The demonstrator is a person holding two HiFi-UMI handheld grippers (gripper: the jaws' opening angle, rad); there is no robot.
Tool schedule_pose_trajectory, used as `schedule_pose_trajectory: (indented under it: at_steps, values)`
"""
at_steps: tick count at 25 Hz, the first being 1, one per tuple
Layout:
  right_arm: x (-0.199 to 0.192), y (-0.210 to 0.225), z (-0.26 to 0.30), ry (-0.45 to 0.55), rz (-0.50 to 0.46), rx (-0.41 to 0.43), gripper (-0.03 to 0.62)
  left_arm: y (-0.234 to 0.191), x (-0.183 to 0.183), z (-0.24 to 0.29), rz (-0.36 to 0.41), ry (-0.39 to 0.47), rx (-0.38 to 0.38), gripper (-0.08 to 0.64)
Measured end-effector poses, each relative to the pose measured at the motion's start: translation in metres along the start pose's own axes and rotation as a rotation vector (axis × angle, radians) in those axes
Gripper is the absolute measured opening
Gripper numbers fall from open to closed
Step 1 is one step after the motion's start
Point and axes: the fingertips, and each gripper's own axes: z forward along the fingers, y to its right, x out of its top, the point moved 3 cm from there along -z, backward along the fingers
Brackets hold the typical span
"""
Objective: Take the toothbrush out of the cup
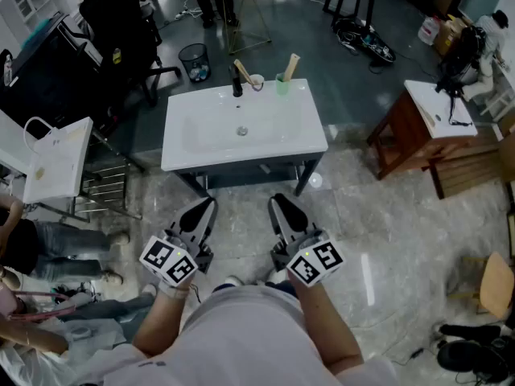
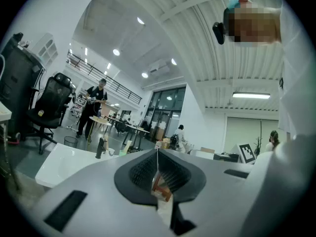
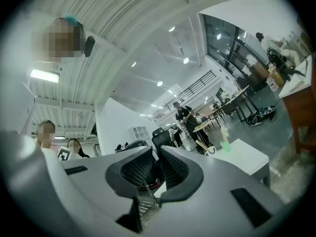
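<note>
Toothbrush (image 1: 291, 65) leans in green cup (image 1: 282, 85) at back edge of washbasin (image 1: 187, 145), upper end free, graspable. Second toothbrush (image 1: 241, 70) sits in white cup (image 1: 257, 80) beside it. Left gripper (image 1: 207, 205) and right gripper (image 1: 278, 201) closed, empty, held back: reach probably not begun.

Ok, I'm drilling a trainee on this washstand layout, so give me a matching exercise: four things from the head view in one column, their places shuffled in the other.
Things:
1. green cup
2. white cup
3. faucet
4. waste bin

Places:
A. on the floor beyond the sink
B. middle of the row on the sink's back edge
C. left end of that row
D. right end of that row

Pairs: 1-D, 2-B, 3-C, 4-A
</note>
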Motion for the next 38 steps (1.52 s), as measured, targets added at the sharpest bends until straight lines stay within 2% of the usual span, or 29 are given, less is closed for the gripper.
schedule_pose_trajectory:
  at_steps: [8,20,26,30,38]
  values:
    - [0.023,0.033,-0.007,-0.009,-0.034,0.003,0.061,0.011,0.003,0.038,0.047,-0.005,0.017,0.018]
    - [0.048,0.094,-0.030,0.013,-0.013,0.022,0.061,0.034,-0.006,0.085,0.098,-0.022,0.048,0.020]
    - [0.055,0.119,-0.036,0.010,-0.007,-0.011,0.061,0.037,-0.015,0.108,0.080,-0.034,0.041,0.020]
    - [0.048,0.132,-0.028,-0.006,-0.011,-0.030,0.061,0.021,-0.019,0.124,0.075,-0.027,0.026,0.020]
    - [0.034,0.176,0.029,-0.047,-0.030,-0.088,0.061,-0.055,-0.031,0.172,0.027,-0.039,0.009,0.020]
